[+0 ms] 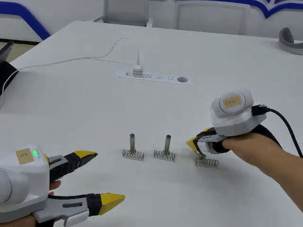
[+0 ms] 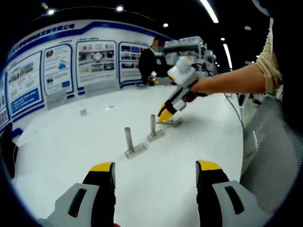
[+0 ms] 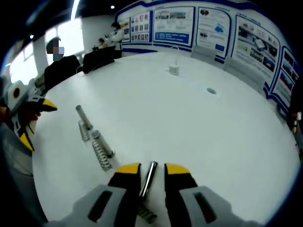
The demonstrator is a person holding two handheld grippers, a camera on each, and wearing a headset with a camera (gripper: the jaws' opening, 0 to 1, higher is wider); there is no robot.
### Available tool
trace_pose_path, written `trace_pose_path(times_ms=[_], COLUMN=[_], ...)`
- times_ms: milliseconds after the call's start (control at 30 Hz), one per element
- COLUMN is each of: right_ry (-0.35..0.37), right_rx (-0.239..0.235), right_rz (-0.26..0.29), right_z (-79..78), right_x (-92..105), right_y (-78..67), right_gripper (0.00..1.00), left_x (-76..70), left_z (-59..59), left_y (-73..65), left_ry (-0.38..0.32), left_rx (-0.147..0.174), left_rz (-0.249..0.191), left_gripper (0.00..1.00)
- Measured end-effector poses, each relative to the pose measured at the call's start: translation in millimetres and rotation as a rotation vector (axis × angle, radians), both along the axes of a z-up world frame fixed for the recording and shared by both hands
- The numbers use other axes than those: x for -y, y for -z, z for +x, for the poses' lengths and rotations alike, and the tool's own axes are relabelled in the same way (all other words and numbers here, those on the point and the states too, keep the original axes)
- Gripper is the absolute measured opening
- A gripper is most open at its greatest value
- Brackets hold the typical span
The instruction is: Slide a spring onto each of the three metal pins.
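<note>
Two metal pins [image 1: 132,141] [image 1: 167,142] stand upright on the white table [image 1: 85,109], each with a spring [image 1: 133,154] [image 1: 164,155] lying at its foot. My right gripper [image 1: 196,144] is shut on a third metal pin [image 3: 149,177], held just above a third spring [image 1: 207,162] that lies on the table. In the right gripper view that spring [image 3: 144,213] shows under the jaws, with my right gripper [image 3: 152,169] closed around the pin. My left gripper [image 1: 102,177] stands open and holds nothing at the near left; its view has my left gripper [image 2: 155,166] facing the pins [image 2: 128,138].
A white power strip [image 1: 154,76] with a plugged-in charger [image 1: 138,71] and a white cable lies further back on the table. A grey curved object [image 1: 289,42] sits at the far right edge. Chairs stand beyond the table.
</note>
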State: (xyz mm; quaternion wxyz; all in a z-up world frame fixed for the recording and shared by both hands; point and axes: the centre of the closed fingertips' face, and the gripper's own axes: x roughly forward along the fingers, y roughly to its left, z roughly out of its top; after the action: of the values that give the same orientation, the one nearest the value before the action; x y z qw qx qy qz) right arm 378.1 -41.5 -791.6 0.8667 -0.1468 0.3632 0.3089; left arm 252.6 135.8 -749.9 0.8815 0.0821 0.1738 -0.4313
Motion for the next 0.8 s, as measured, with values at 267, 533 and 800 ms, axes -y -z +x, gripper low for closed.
trace_pose_path(times_ms=[267, 533, 800], right_ry=[0.02, 0.028, 0.025], right_rx=[-0.051, -0.075, -0.085], right_rz=[-0.004, -0.014, -0.033], right_z=[3.7, 4.0, 5.8], right_x=[-0.4, -0.6, 0.7], right_y=[8.1, 11.4, 13.1], right_gripper=[0.16, 0.12, 0.12], left_x=[0.3, -3.1, -5.7], left_z=[0.2, -0.2, 0.1], left_y=[0.6, 1.3, 1.1], left_ry=[-0.002, -0.01, -0.017], left_rx=[-0.003, -0.005, -0.008], left_rz=[0.0, 0.001, 0.002], left_gripper=[0.7, 0.69, 0.69])
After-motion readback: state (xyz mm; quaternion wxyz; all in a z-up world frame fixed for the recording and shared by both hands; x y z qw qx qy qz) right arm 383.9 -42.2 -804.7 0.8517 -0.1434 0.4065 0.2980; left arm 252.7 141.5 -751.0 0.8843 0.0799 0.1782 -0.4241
